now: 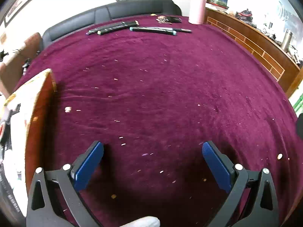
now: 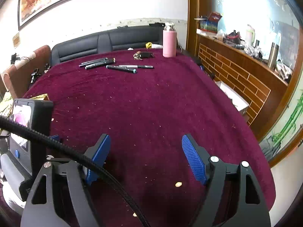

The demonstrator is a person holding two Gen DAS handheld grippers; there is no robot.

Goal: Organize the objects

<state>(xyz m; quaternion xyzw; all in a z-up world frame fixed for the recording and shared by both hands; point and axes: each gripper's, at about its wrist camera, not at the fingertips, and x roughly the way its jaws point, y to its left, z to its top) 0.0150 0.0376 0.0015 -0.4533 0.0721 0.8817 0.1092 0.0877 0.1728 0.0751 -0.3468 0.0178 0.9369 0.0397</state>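
a: magenta plush cloth (image 1: 161,87) covers the whole table, dotted with pale crumbs. state of the left claw (image 1: 153,147)?

b: jaws stand wide apart, blue pads (image 1: 89,165) facing each other, nothing between them but bare cloth. it points down at the near part of the table.

a: the right claw (image 2: 146,141)?

b: also apart, a little narrower, nothing held. a black braided cable (image 2: 56,145) crosses in front of its left finger. one pale seed (image 2: 178,184) lies on the cloth just inside its right finger.

a: location of the items to be organized?

b: all at the far end of the table, well apart from both claws. a cluster of dark pens (image 2: 97,62) lies toward the far left. just to their right lies a marker with teal ends (image 2: 121,69), and a slimmer pen (image 2: 136,66) sits just behind it. further back, a bunch of keys with a dark fob (image 2: 143,55). a pink bottle (image 2: 169,40) stands upright at the far right corner.

a: anything near the left edge?

b: a box with a reddish-brown side (image 1: 37,117) stands at the table's left edge, beside the left claw. in the right view, the screen of a device (image 2: 28,124) sits on the left. contents of the box cannot be told.

a: surroundings?

b: a dark sofa (image 2: 106,41) behind the table, a wooden cabinet (image 2: 236,71) along the right.
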